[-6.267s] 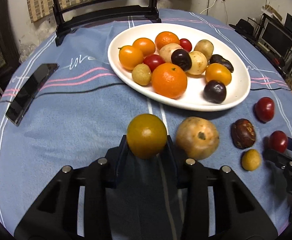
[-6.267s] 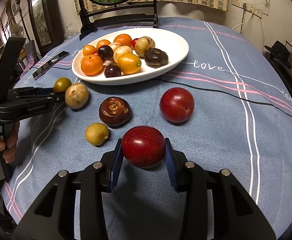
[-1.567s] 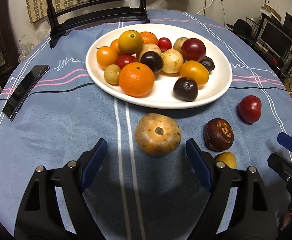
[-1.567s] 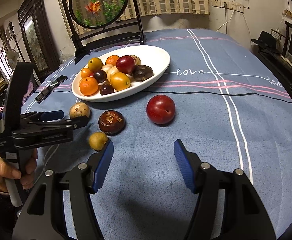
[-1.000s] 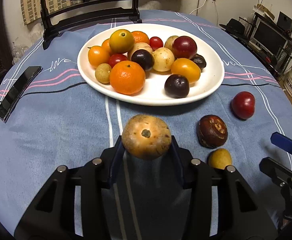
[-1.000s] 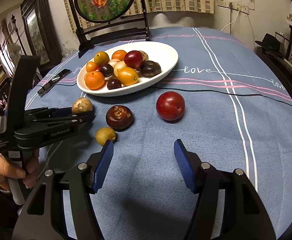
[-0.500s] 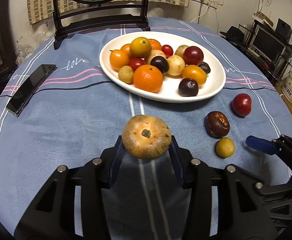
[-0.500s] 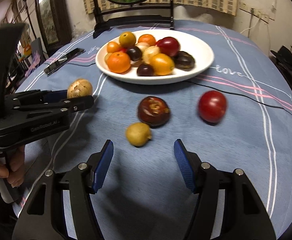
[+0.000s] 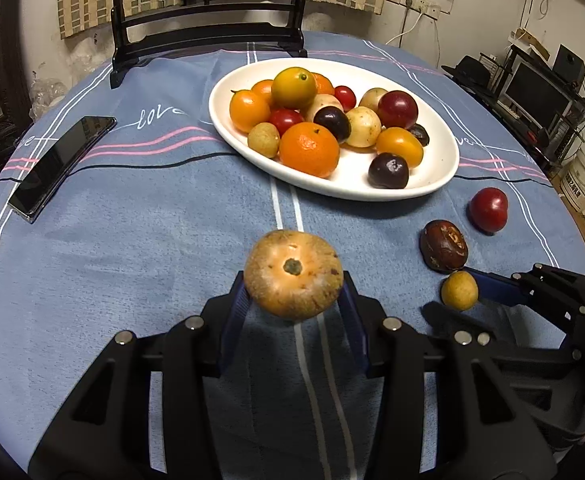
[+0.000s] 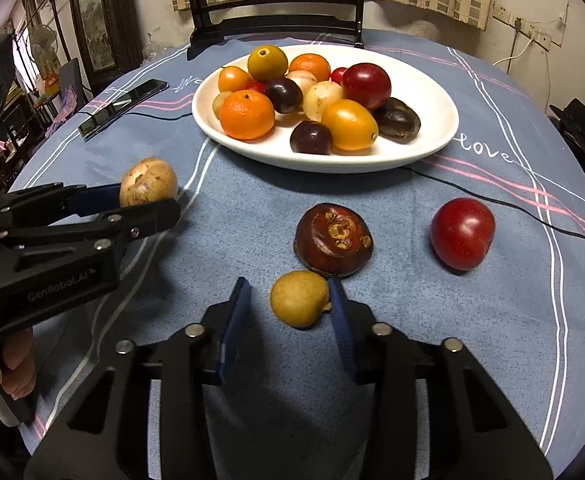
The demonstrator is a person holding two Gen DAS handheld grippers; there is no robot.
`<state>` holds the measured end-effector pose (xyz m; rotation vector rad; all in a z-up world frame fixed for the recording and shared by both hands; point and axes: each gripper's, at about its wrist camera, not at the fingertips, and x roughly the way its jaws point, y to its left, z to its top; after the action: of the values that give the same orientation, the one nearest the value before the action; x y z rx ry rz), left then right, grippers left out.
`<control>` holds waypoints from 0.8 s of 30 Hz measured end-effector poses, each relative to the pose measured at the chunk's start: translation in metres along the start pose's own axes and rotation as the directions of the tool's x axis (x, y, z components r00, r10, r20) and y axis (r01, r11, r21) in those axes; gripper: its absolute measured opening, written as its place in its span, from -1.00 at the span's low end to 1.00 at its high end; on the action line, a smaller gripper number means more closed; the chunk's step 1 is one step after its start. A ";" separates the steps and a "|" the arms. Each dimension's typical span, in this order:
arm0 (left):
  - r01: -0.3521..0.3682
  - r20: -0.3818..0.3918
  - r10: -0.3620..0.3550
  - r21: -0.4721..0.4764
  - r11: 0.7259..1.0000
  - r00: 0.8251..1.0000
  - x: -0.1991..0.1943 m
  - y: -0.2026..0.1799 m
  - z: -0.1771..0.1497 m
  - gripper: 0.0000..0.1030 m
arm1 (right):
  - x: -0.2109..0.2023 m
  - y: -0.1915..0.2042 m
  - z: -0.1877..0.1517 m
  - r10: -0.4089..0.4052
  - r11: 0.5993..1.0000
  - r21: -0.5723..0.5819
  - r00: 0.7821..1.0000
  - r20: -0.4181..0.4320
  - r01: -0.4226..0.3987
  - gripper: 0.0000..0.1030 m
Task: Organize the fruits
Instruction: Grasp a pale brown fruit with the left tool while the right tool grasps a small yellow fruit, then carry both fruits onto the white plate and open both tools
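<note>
"love" read on bench cloth (image 10: 480, 146); "GenRobot.AI" on your left claw (image 10: 148, 200) (clamped on brown fruit (image 9: 293, 274), lifted). Your right claw (image 10: 288, 312), angled down, was closing around small yellow fruit (image 10: 299, 299), pads not yet pressing.

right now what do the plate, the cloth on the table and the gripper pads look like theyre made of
Plate: looks like glazed ceramic, white with a soft sheen, though it could be melamine. Tablecloth: woven fabric, matte blue, faintly mottled, printed stripes and lettering. Pads on the right gripper: likely rubber or soft plastic, matte blue.
</note>
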<state>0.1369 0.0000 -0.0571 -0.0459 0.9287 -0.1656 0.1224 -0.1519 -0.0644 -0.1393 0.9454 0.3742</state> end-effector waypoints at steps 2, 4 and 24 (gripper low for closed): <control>0.000 0.000 0.000 0.000 1.000 1.000 0.000 0.000 0.000 -0.11 | 0.000 -0.002 0.000 -0.006 1.000 0.003 1.000 0.002 0.006 -0.33; -0.002 0.001 0.002 0.001 1.000 1.000 0.000 -0.001 0.000 -0.11 | -0.002 -0.003 -0.001 -0.007 1.000 0.008 1.000 0.005 0.007 -0.42; -0.019 0.013 0.018 0.053 0.998 1.000 -0.018 -0.024 -0.002 -0.11 | -0.037 -0.028 -0.018 0.034 0.998 0.048 0.997 0.073 -0.038 -0.44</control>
<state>0.1219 -0.0205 -0.0411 0.0110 0.9110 -0.1730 0.0996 -0.1925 -0.0468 -0.0636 0.8860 0.3866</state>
